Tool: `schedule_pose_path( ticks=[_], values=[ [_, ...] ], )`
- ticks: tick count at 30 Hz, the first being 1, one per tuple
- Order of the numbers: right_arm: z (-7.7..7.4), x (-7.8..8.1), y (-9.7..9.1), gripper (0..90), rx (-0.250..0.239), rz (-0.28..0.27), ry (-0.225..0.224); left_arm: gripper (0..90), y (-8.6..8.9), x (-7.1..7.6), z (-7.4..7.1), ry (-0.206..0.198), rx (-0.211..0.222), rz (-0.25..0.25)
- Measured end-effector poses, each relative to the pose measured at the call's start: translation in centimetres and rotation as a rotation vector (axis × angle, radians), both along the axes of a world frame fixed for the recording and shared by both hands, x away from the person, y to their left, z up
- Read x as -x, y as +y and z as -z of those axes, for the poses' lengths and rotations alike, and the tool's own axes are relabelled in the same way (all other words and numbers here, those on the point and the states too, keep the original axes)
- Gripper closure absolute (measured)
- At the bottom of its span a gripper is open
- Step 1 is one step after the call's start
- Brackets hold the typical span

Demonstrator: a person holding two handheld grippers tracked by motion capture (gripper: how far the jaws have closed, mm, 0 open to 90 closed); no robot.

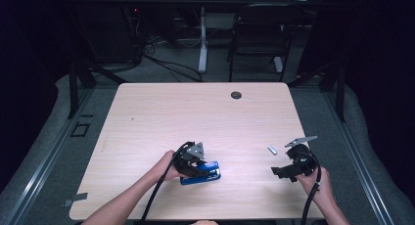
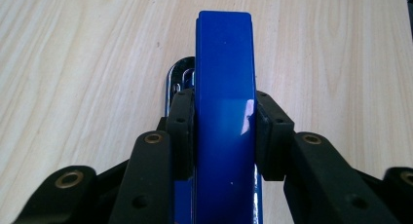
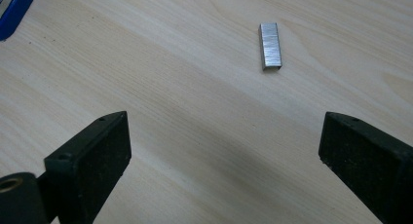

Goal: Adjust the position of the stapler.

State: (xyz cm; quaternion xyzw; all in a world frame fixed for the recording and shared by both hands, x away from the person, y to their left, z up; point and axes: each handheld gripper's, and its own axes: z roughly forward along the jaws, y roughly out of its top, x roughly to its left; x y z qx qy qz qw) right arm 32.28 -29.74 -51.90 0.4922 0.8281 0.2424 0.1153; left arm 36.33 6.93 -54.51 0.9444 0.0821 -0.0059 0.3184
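A blue stapler [image 1: 205, 173] lies on the wooden table [image 1: 195, 112] near its front edge, left of centre. My left gripper [image 1: 198, 168] is shut on it. In the left gripper view the two black pads [image 2: 181, 131] press on both sides of the stapler's blue body [image 2: 224, 102], with chrome metal [image 2: 178, 73] showing under its front. My right gripper [image 1: 281, 173] is at the front right, jaws wide open over bare wood. A small silver strip of staples [image 3: 270, 45] lies ahead of it, the same strip of staples [image 1: 272, 149] just beyond it on the table. The stapler's blue end [image 3: 12, 7] shows at the top left corner.
A round cable hole [image 1: 236, 95] sits near the table's far edge. Beyond the table stand a dark chair [image 1: 259, 39] and a white desk leg [image 1: 202, 39] with cables on the floor. Metal rails run along both sides of the table.
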Motion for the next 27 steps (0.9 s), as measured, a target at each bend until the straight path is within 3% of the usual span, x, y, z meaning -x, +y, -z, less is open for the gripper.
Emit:
schedule_pose_path(
  ticks=[15, 27],
  values=[
    [0.1, 0.1, 0.1, 4.8, -0.002, -0.006, 0.001, 65.7, -2.2, 0.2, 0.0, 0.005, 0.008, 0.126],
    [0.1, 0.0, 0.2, 5.4, 0.009, -0.019, 0.013, 65.5, -2.2, 0.1, 0.1, 0.016, 0.025, 0.151]
  ],
)
